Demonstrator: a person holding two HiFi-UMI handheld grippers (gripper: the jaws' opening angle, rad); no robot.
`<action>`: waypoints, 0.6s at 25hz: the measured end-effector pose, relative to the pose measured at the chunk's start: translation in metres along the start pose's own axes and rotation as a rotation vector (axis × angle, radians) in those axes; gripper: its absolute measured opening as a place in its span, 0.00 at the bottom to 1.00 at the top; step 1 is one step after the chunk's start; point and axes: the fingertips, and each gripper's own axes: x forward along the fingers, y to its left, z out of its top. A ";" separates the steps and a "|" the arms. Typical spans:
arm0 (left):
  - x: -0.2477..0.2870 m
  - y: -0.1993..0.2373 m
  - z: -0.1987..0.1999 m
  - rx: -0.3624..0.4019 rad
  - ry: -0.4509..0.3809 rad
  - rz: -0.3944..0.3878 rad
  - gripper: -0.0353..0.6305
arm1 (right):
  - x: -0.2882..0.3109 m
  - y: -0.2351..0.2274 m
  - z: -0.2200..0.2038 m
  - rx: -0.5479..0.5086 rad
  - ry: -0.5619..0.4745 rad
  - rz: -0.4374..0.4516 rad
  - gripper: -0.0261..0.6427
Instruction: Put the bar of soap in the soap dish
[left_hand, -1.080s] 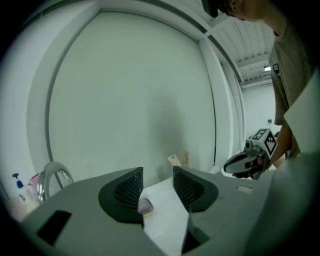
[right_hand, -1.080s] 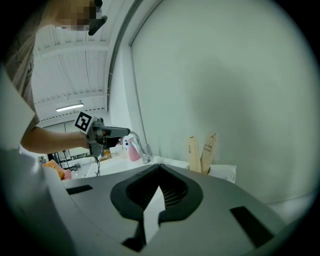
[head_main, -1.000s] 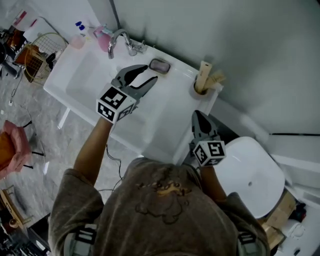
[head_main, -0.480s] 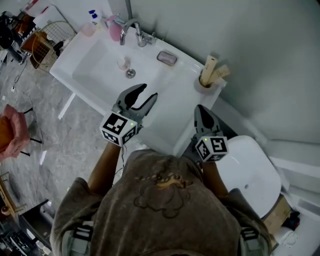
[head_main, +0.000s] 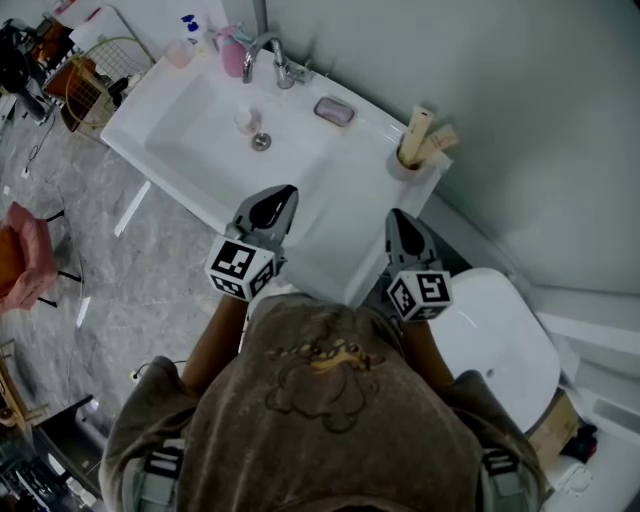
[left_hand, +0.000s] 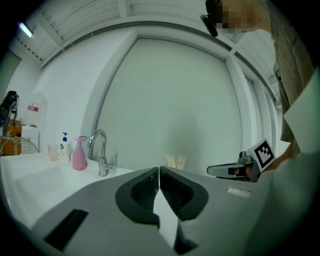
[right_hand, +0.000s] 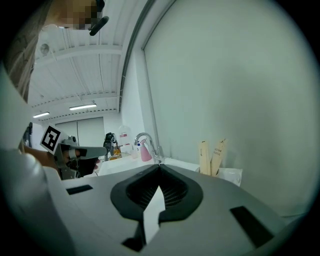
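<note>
Bar of soap (head_main: 335, 112) in soap dish (head_main: 319, 104), apparently done | left gripper (head_main: 287, 189): jaws just closed, empty | right gripper (head_main: 396, 213): jaws closed, empty | next: withdraw.

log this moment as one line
soap: in soap dish | left gripper: jaws just closed, nothing between | right gripper: shut, empty

brown printed t-shirt (head_main: 320, 410) — grey left gripper (head_main: 285, 191), grey right gripper (head_main: 397, 214), black-white marker cubes (head_main: 240, 268).

Left tongs (head_main: 284, 192) drawn back from soap dish (head_main: 334, 111), jaws just closed, empty.
</note>
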 end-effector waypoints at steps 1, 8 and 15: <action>-0.001 -0.001 0.001 -0.005 -0.003 0.002 0.06 | 0.000 0.001 0.000 -0.002 -0.002 0.003 0.03; -0.004 -0.001 0.007 -0.014 -0.030 0.019 0.06 | -0.002 0.006 0.003 -0.011 -0.007 0.012 0.03; -0.007 0.001 0.009 -0.016 -0.034 0.031 0.06 | -0.003 0.010 0.004 -0.013 -0.005 0.004 0.03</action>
